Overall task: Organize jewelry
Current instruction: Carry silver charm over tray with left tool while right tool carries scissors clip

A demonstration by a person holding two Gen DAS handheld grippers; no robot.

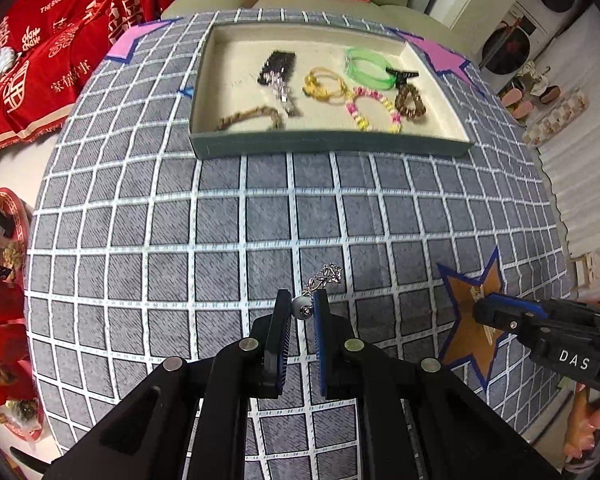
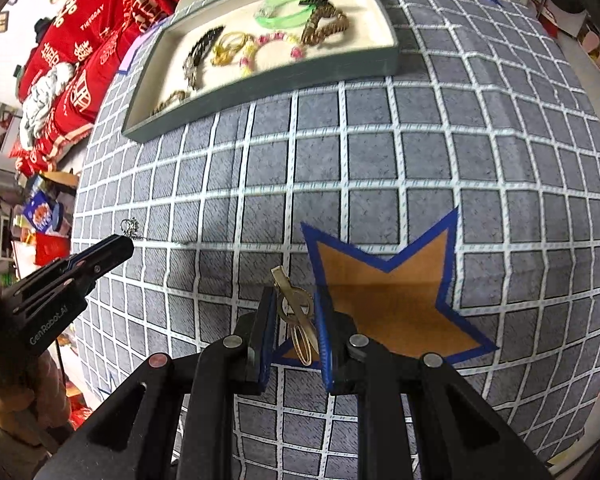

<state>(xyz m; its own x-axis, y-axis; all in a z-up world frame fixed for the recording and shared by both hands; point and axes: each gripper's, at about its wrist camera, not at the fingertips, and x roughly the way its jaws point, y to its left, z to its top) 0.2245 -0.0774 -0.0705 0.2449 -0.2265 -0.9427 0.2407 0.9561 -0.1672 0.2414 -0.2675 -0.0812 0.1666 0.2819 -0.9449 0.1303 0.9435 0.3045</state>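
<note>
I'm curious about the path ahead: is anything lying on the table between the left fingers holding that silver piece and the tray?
Nothing: in the left wrist view only bare checked cloth lies between the left gripper, shut on the silver earring, and the tray.

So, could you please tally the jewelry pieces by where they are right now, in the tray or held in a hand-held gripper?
In the tray: 7
Left hand-held gripper, silver pearl earring: 1
Right hand-held gripper, bronze hair clip: 1
Total: 9
</note>
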